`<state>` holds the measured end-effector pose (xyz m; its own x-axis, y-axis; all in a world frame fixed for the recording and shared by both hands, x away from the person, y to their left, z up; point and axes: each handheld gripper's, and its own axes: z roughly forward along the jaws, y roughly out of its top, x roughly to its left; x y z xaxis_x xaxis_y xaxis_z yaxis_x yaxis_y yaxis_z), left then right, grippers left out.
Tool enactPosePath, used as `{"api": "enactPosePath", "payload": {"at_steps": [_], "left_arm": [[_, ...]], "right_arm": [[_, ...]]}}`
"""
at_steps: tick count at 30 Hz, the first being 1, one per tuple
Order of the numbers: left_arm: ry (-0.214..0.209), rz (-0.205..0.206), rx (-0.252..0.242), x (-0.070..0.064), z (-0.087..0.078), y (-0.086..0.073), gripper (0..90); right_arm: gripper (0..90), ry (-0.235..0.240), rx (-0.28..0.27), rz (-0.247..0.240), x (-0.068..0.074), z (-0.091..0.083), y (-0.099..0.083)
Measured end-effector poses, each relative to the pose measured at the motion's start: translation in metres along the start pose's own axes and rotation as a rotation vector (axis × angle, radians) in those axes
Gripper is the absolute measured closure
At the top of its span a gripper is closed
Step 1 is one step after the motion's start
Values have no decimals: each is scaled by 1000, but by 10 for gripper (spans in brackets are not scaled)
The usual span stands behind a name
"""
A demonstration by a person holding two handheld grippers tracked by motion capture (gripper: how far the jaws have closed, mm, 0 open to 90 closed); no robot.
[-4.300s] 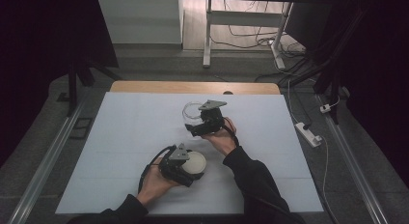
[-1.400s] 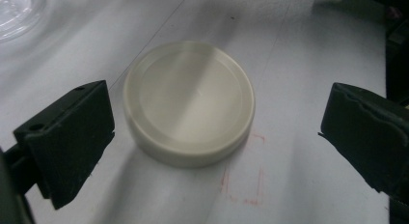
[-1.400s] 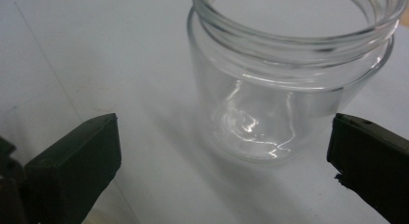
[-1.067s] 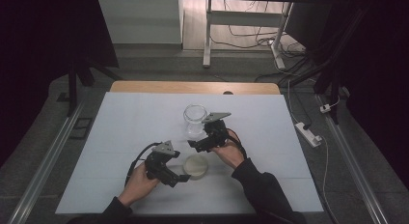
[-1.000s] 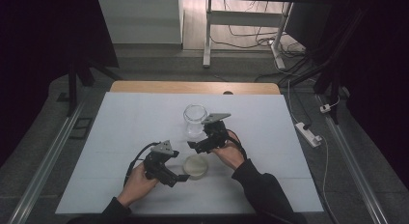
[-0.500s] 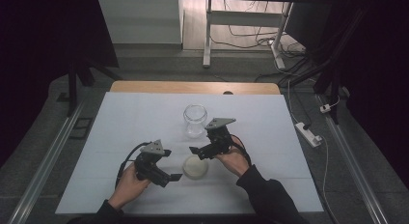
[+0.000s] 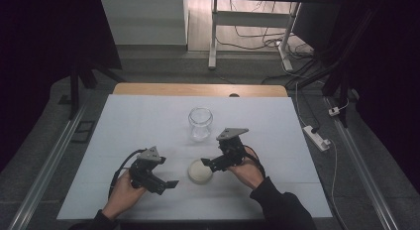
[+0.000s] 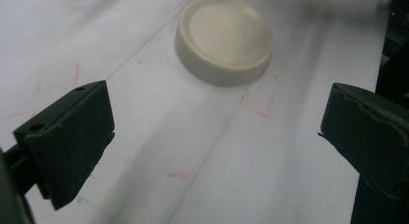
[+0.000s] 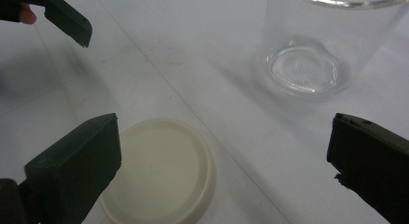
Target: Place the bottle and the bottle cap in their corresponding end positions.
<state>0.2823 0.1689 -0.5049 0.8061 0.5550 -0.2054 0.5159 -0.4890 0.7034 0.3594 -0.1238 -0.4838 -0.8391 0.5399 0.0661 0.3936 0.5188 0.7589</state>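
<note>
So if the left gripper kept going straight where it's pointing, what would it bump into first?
Most likely the cream lid. It lies flat on the table ahead of the left gripper, whose jaws are open, with bare white table between. The lid sits slightly off centre, so it might only clip it.

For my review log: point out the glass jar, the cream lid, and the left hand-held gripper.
glass jar [image 7: 200, 124], high view, its clear side wall.
cream lid [image 8: 224, 39], left gripper view, its flat top.
left hand-held gripper [image 7: 169, 186], high view, between its fingertips.
</note>
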Motion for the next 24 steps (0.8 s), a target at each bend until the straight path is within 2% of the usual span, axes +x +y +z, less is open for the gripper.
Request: {"api": "enactPosePath", "payload": {"at_steps": [11,17,24], "left_arm": [[26,-45,-14,3,-16,-17,0],[46,-72,-25,4,-27,-28,0],[67,-100,-38,4,-38,-40,0]], "right_arm": [[0,-10,12,0,2,-10,-16],[0,-10,10,-5,4,-21,-26],[0,-23,15,11,3,-35,-40]]}}
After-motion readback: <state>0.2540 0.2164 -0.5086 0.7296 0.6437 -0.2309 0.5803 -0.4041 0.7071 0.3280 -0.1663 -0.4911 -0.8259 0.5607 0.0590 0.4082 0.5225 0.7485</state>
